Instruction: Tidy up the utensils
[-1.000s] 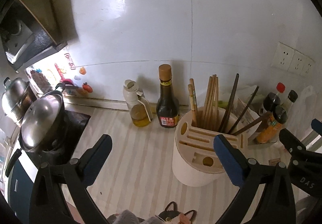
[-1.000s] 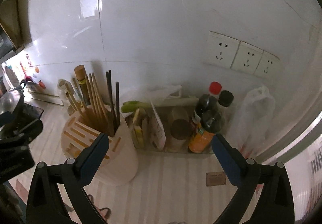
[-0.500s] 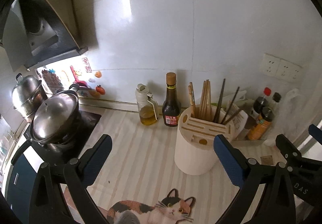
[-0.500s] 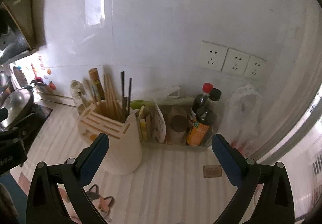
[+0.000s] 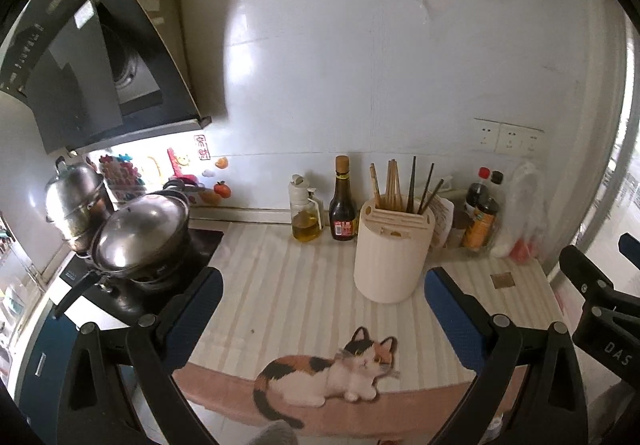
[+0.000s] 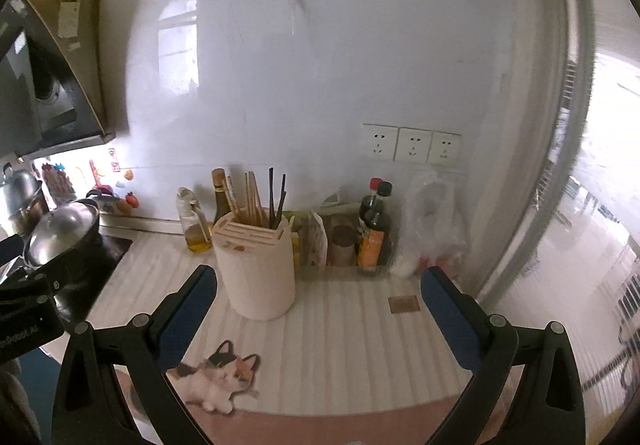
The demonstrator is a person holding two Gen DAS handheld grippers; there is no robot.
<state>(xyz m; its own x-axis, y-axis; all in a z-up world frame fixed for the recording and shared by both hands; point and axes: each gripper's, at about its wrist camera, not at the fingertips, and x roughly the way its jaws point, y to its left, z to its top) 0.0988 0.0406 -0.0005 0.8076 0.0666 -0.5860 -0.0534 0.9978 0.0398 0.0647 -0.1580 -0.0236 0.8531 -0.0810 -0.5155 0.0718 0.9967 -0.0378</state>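
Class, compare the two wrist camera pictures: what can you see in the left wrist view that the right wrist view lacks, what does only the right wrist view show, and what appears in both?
Only the left wrist view shows the dark sauce bottle's red label and the whole cat picture.

Only the right wrist view shows three wall sockets and the bright window.

Both show the cream utensil holder with chopsticks standing in it, the oil bottle, the lidded pan, and an empty gripper with open jaws: left gripper, right gripper.
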